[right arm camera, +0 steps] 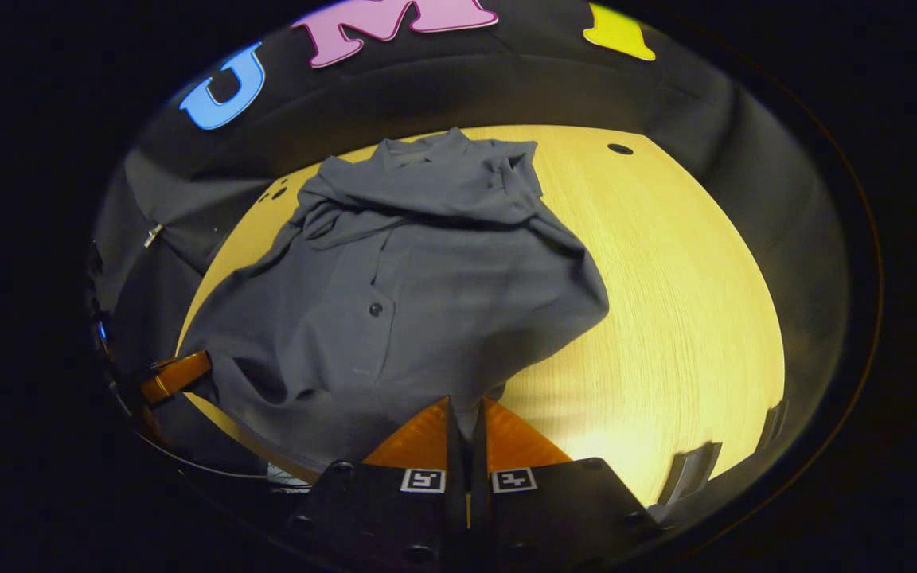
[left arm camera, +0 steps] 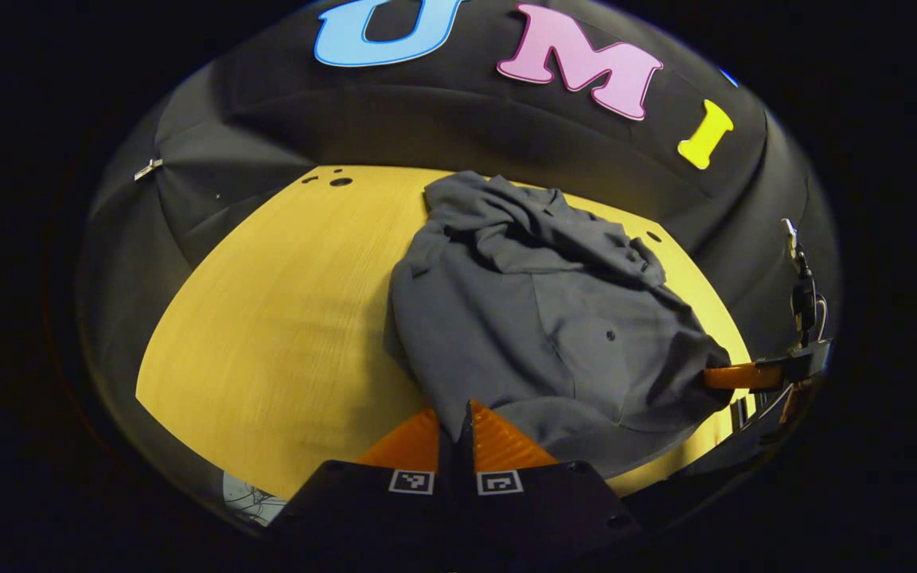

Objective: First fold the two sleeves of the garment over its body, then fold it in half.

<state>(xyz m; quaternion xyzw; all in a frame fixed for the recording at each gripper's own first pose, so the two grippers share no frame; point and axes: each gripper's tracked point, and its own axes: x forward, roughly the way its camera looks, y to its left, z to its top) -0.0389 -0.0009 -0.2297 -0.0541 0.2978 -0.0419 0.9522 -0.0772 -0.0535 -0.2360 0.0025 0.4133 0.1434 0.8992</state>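
1. The grey garment [left arm camera: 538,318] fills the centre of the left gripper view, lying on the yellow wooden bench [left arm camera: 283,318]. Its collar end is bunched toward the upper middle of the frame and its hem reaches the bottom centre. In the right gripper view the garment [right arm camera: 411,294] spreads across the centre and left, collar at the top, with small dark buttons along the placket.
2. Both sleeves appear to lie folded in over the body, forming rumpled layers near the collar.
3. The left tongs [left arm camera: 465,434], at the bottom centre of the left gripper view, have their orange fingers pressed together on the hem edge of the garment.
4. The right tongs [right arm camera: 465,430], at the bottom centre of the right gripper view, are likewise pinched shut on a hem corner.
5. Each view also catches the other tongs at its edge, at the right edge in the left gripper view and the lower left in the right gripper view, gripping the cloth.
6. Bare bench lies left of the garment in the left gripper view and right of it in the right gripper view.
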